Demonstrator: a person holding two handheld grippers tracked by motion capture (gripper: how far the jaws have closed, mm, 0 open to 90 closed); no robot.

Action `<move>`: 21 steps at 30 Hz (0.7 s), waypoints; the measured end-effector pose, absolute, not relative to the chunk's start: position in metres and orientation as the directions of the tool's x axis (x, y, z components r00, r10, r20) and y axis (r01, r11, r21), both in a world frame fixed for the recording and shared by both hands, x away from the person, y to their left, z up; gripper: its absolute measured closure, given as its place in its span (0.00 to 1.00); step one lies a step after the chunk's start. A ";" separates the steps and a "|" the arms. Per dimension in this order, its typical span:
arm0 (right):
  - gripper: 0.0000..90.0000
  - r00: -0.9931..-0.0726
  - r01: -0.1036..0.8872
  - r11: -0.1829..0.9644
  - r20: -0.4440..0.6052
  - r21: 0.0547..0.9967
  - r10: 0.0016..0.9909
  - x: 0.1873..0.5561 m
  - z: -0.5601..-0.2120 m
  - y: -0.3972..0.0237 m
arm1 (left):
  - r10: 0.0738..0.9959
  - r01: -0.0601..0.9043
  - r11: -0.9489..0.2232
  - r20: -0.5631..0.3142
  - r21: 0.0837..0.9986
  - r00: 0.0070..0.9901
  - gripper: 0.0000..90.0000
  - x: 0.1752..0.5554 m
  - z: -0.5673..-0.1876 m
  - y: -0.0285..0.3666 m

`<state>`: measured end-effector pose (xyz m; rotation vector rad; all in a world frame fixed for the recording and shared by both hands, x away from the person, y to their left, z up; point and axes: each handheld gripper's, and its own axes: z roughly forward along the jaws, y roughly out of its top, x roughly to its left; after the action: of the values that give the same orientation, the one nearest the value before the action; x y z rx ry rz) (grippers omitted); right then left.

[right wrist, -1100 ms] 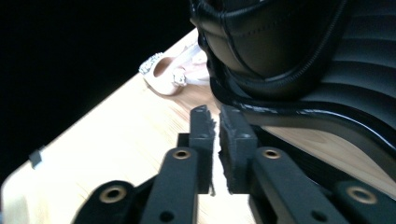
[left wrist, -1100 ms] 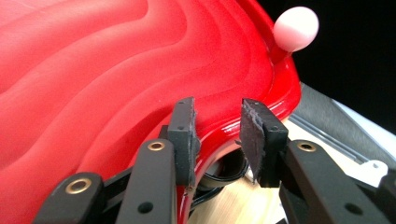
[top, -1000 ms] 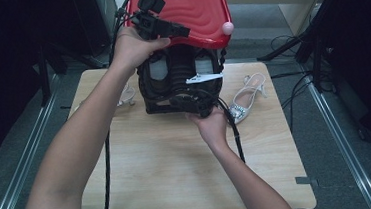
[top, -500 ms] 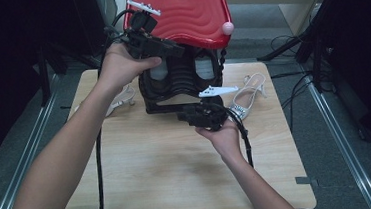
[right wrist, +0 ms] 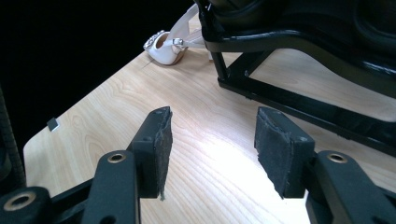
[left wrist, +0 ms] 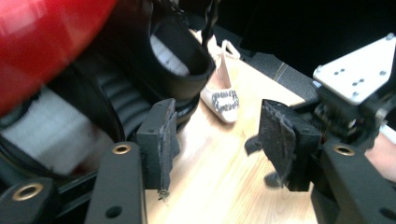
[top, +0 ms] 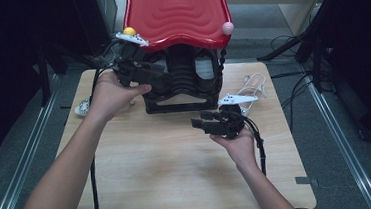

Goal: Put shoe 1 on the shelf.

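The person stands at six o'clock of the wooden table (top: 178, 170). The black shoe rack (top: 182, 84) sits toward twelve o'clock under a red wavy top (top: 176, 12), with dark shoes tucked into its tiers.

The left tool (top: 138, 73) is up against the rack's ten o'clock side; in the left gripper view its jaws stand apart with nothing between them, one pad (left wrist: 161, 140) just beside a black shoe (left wrist: 175, 56) on the rack. The right tool (top: 215, 124) hovers off the rack's front at about four o'clock of it, jaws likewise spread and empty over bare wood.

A white heeled sandal (top: 250, 92) lies at two o'clock on the table, just beside the rack's right foot; its jewelled toe shows in the left gripper view (left wrist: 220, 100). Another pale shoe (top: 82, 108) lies at ten o'clock, partly behind the left hand (top: 110, 93).

The black shoe looks the nearest work. I'd judge it fairly light but bulky, with a stiff sole and a softer upper that would give under the pads. The collar rim at the opening seems the best hold: thin enough for the jaws, firm enough not to slip. The sandal would be lighter and fiddlier; its slim straps and heel look delicate, so the sole's edge is safer.
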<state>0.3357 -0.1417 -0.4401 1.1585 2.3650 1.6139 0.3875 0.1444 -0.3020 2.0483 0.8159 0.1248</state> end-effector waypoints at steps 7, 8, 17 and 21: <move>0.52 -0.724 0.512 0.159 0.324 0.844 0.610 0.332 -0.443 -0.158 | 0.606 0.530 -0.351 -0.244 0.772 0.757 0.46 0.376 -0.323 0.159; 0.53 -0.722 0.511 0.159 0.322 0.844 0.613 0.332 -0.443 -0.160 | 0.609 0.528 -0.355 -0.237 0.771 0.756 0.46 0.375 -0.326 0.161; 0.52 -0.683 0.560 0.151 0.351 0.815 0.640 0.340 -0.449 -0.178 | 0.638 0.531 -0.359 -0.214 0.767 0.740 0.45 0.365 -0.344 0.172; 0.52 -0.677 0.569 0.150 0.357 0.809 0.644 0.339 -0.457 -0.183 | 0.641 0.555 -0.354 -0.237 0.753 0.730 0.44 0.365 -0.351 0.177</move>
<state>0.3386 -0.1827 -0.4574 1.2287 2.3256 1.5808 0.3652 0.1765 -0.3507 2.0430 0.9054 0.1221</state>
